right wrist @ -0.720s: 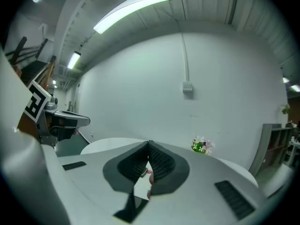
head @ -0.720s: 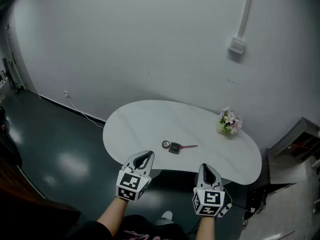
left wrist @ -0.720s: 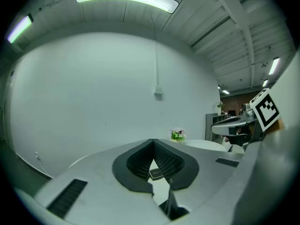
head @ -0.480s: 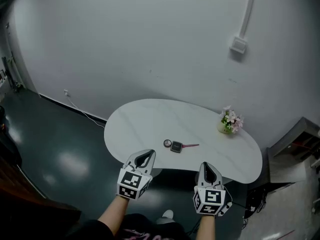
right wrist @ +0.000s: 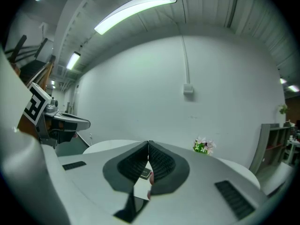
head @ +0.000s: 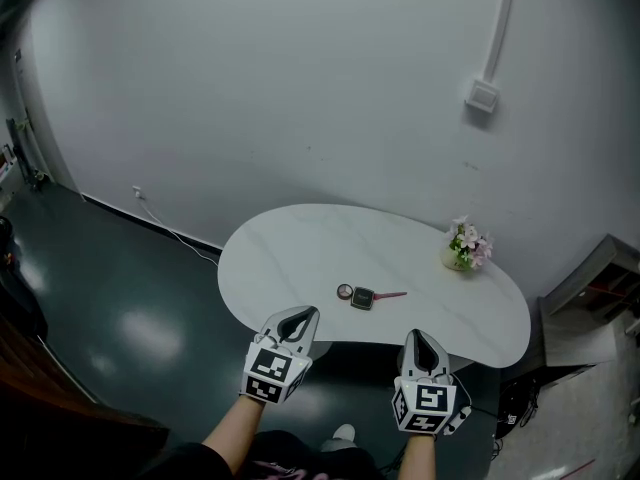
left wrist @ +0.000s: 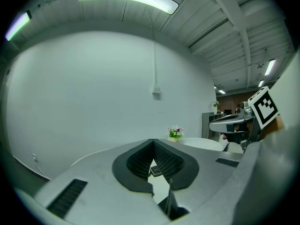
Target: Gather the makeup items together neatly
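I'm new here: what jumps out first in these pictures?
A white kidney-shaped table stands by the pale wall, with a small round compact, a dark square compact and a thin pink stick clustered near its front edge and a pot of pink flowers at its right end. Nearer the camera, the left hand-held gripper and right hand-held gripper are both shut and empty.

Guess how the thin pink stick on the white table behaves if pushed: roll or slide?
The thin pink stick looks rod-like, so a sideways push would probably roll it on the smooth white table. It seems light, likely to pivot if struck off-centre. One end lies close to the dark square case, which may block it.
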